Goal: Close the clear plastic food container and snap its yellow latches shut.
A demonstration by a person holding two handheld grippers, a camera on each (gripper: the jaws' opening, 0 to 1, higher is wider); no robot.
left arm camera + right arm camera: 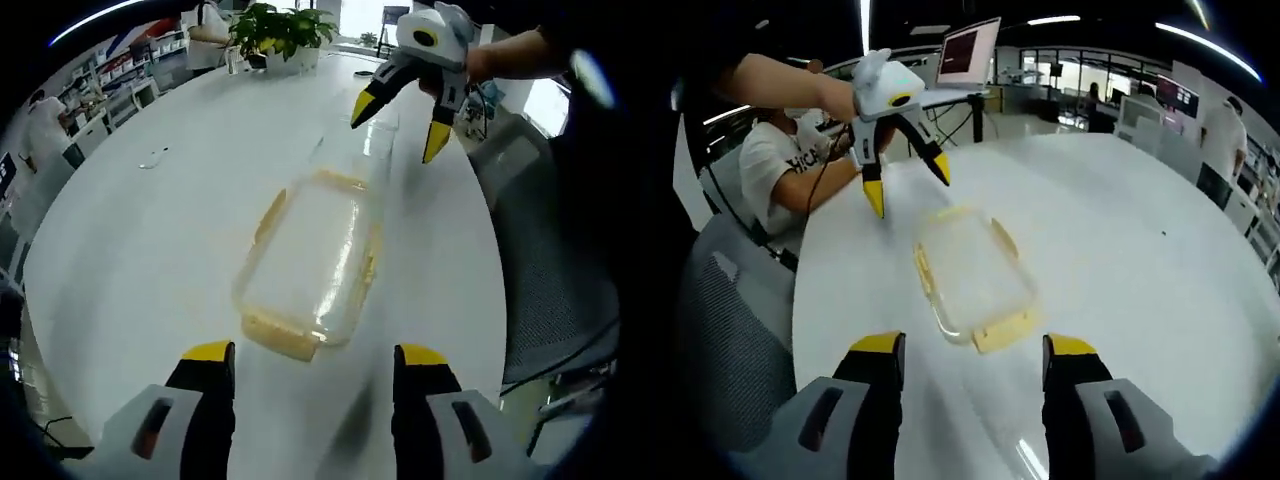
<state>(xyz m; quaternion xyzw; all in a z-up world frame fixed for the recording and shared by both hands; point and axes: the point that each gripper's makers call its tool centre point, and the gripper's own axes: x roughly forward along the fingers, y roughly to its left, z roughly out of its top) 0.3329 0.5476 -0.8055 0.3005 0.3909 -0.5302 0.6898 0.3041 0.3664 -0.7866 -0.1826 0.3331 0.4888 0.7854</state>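
Writing: dark lettering on the white shirt of a seated person (775,165), too small to read; no label legible on the container. Item one, clear plastic food container (310,265) (975,275): rectangular, lid lying on top, flat on the white table (150,250) (1120,250), contents not discernible through the plastic. Yellow latches (285,335) (1005,330) sit along its rim; the one at the near short end in each view is splayed outward and flat on the table, not snapped down. Item two, left gripper (315,365) (905,180): yellow-tipped fingers released and spread wide, gripping nothing; the container lies just ahead of the tips, between the lines of the two fingers, not touching them. Item three, right gripper (975,355) (395,125): fingers likewise spread apart and empty, the container just ahead of them and centred on the gap; from the left gripper view it hangs above the table beyond the container's far end. Open room: bare tabletop on both long sides of the container; the table's curved edge runs close along one side, with a grey mesh chair (560,290) (725,330) just past it. Periphery: potted plant (280,30) at the far table end; an open laptop (968,55) on a stand behind the left gripper.
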